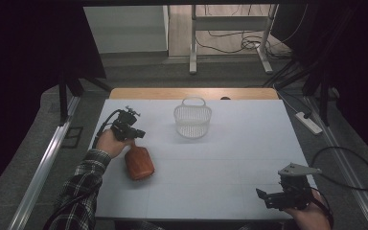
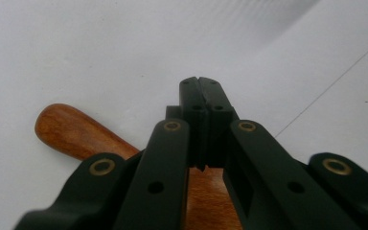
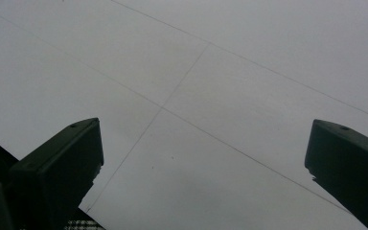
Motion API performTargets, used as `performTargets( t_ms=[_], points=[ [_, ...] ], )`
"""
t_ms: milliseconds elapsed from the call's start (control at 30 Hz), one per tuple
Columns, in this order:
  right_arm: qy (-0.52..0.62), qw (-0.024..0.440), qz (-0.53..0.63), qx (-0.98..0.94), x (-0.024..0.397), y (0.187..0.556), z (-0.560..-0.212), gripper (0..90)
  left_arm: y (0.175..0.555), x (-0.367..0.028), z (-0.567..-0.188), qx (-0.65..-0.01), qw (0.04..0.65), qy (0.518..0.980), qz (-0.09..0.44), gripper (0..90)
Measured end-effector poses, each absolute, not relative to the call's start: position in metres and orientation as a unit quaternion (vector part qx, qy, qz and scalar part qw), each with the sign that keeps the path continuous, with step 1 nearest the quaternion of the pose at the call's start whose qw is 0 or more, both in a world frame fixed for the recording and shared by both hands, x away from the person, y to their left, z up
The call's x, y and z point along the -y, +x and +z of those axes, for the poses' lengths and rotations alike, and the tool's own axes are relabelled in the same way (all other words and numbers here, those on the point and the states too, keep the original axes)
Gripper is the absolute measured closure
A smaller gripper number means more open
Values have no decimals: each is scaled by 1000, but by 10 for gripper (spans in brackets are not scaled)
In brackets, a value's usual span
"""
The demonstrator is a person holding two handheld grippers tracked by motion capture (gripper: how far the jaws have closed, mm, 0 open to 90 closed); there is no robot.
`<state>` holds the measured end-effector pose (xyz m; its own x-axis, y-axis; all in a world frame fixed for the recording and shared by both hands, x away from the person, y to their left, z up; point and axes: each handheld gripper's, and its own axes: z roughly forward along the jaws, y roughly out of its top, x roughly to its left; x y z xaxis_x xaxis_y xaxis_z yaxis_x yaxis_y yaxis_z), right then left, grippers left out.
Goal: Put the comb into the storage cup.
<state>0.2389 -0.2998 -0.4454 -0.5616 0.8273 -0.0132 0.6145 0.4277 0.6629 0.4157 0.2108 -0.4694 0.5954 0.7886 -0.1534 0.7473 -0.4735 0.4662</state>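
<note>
On the white worktop (image 1: 230, 158) in the high view, a brown wooden brush (image 1: 139, 163) lies at about 8 o'clock from the worktop's centre, its broad body toward the person, its narrow handle end pointing up toward the left claw (image 1: 133, 135). Left claw sits right at the handle end, held by the left hand (image 1: 109, 143) coming off a plaid sleeve (image 1: 79, 191); contact cannot be told at this size. White mesh basket (image 1: 192, 120) stands upright at 12 o'clock, well apart from the brush, handle hoop at its far rim. Right claw (image 1: 267, 196) rests at 4 o'clock near the front edge, grey three-cornered plate on top, right hand (image 1: 311, 215) behind it, well apart from brush and basket. Power strip (image 1: 308, 122) lies on the floor off the worktop at 2 o'clock.

Left gripper view: the left claw (image 2: 199, 81) has its jaws pressed together, tips meeting with nothing between them. Brush (image 2: 72, 132) lies underneath and behind the tips, rounded handle end at 9 o'clock, more brown wood showing between the linkage arms at 6 o'clock. Jaws are not pinching it; tips sit over bare worktop (image 2: 100, 48).

Right gripper view: the right claw (image 3: 203, 153) is spread wide, one jaw at 8 o'clock, the other at 4 o'clock, bare worktop (image 3: 220, 72) with thin seam lines between them. Plaid cloth (image 3: 79, 224) shows just at the bottom edge, 7 o'clock.
</note>
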Motion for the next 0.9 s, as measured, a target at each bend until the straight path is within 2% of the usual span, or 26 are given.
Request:
performTargets(
  t_ms=[467,900],
  points=[
    [437,171,308,-828,299,239,-446,1,419,-219,-502,-468,224,854,33,892],
    [437,172,305,-829,299,239,-446,5,412,-232,-510,-473,218,853,30,893]
  ],
)
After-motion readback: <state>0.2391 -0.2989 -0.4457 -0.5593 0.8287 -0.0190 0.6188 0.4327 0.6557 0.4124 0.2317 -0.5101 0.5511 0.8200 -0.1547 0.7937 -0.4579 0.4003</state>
